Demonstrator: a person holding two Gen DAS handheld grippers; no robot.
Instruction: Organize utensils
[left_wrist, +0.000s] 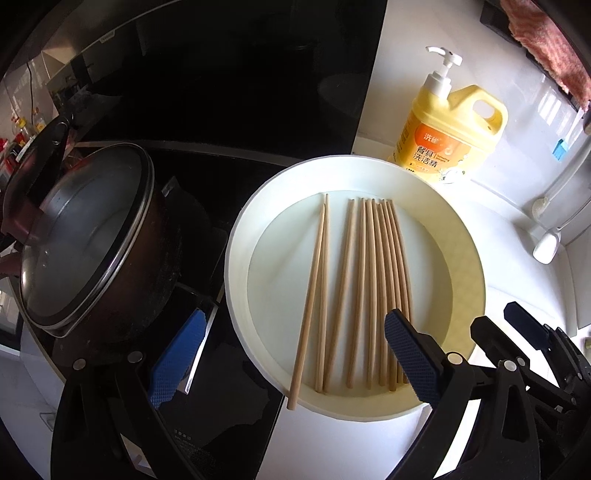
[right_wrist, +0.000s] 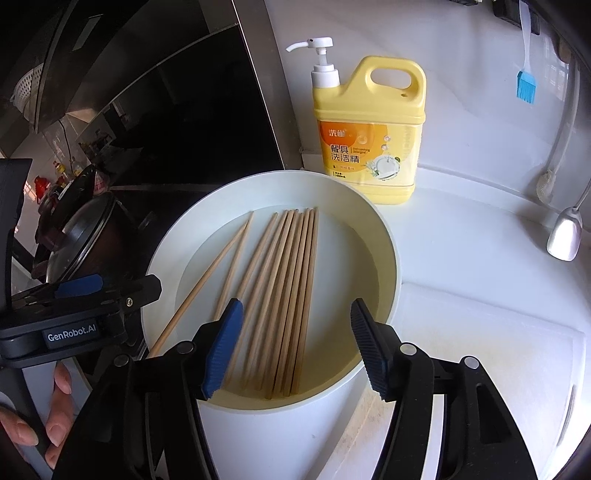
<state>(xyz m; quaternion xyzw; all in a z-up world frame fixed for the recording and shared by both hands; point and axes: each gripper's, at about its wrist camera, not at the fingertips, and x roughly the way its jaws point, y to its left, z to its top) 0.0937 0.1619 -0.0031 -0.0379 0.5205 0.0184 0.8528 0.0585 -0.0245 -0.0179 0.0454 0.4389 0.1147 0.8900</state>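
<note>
Several wooden chopsticks (left_wrist: 369, 277) (right_wrist: 288, 280) lie in a shallow white round dish (left_wrist: 236, 258) (right_wrist: 388, 266). Most lie side by side in a row. Two lie apart on the left, and one of these (left_wrist: 306, 317) pokes out over the near rim. My left gripper (left_wrist: 293, 356) hangs above the dish's near edge, open wide, its pads clear of the sticks. My right gripper (right_wrist: 295, 350) is open over the near ends of the row, touching none. In the right wrist view the left gripper (right_wrist: 92, 288) shows at the left, with a person's hand (right_wrist: 55, 417) below it.
A dark pot with a glass lid (left_wrist: 85, 240) stands on the black hob left of the dish. A yellow pump bottle of detergent (left_wrist: 447, 125) (right_wrist: 369, 129) stands behind it. A white cutting board (right_wrist: 480, 350) lies at the right, a ladle (right_wrist: 565, 232) and a blue brush (right_wrist: 526, 85) by the wall.
</note>
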